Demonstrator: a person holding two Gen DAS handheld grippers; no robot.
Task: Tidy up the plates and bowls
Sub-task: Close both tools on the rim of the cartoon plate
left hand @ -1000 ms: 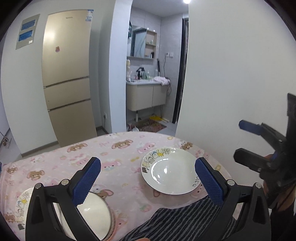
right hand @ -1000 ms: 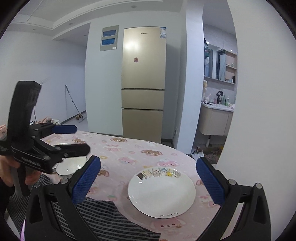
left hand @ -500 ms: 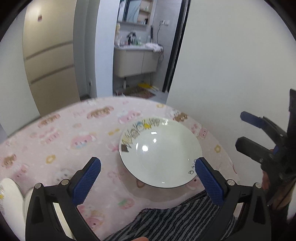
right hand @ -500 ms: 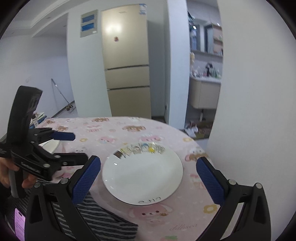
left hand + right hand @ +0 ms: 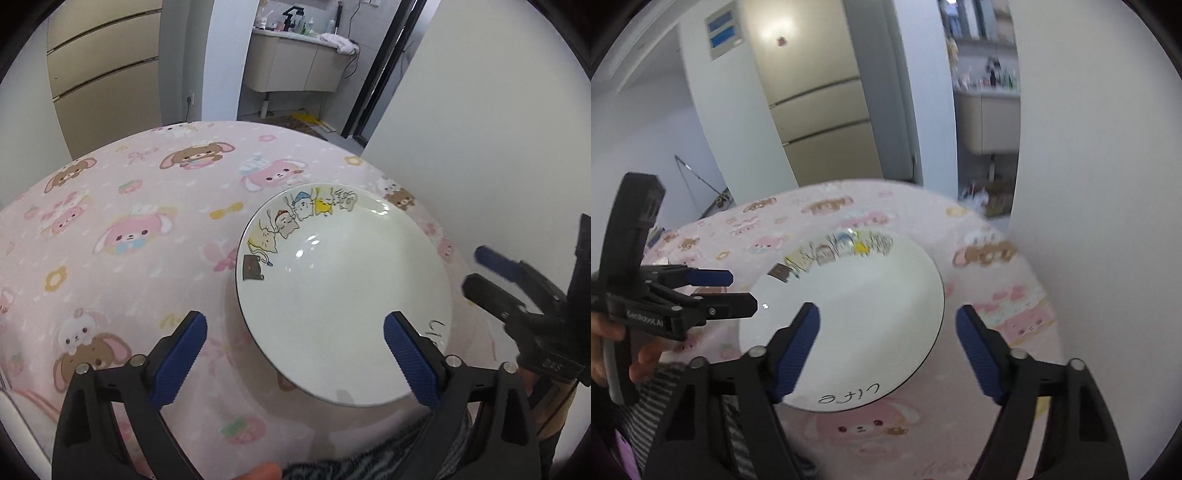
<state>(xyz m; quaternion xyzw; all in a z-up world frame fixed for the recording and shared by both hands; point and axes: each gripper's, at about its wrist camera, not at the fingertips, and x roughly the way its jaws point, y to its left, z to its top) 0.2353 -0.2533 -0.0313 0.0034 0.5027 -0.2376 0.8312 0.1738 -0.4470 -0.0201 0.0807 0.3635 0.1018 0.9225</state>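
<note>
Plate (image 5: 343,295) first: we see a white plate with cartoon cats drawn along its far rim and the word "life" written near its near rim, lying flat on the pink tablecloth (image 5: 140,229) printed with bunnies and bears. In the left wrist view it fills the centre and lower right of the frame; in the right wrist view (image 5: 857,310) it sits in the middle, a little blurred.

We hold the left gripper (image 5: 293,360) at the bottom of its own view. Its jaws are spread wide and closing slightly, with the near left edge of the plate showing between the blue pads (image 5: 177,363). We see no pad touching the plate. The same gripper shows at the left edge of the right wrist view (image 5: 738,291), held in a hand (image 5: 613,350).

Our right gripper (image 5: 886,352) is at the bottom of its view, jaws closing but still apart, the plate's near right rim lying between its blue pads (image 5: 796,350), which do not press on it. It also appears at the right edge of the left wrist view (image 5: 480,271).

Striped cloth (image 5: 665,402) lies at the lower left of the right wrist view. A beige fridge (image 5: 816,103) stands at the upper centre, and a sink cabinet (image 5: 295,66) sits at the top of the left wrist view.
</note>
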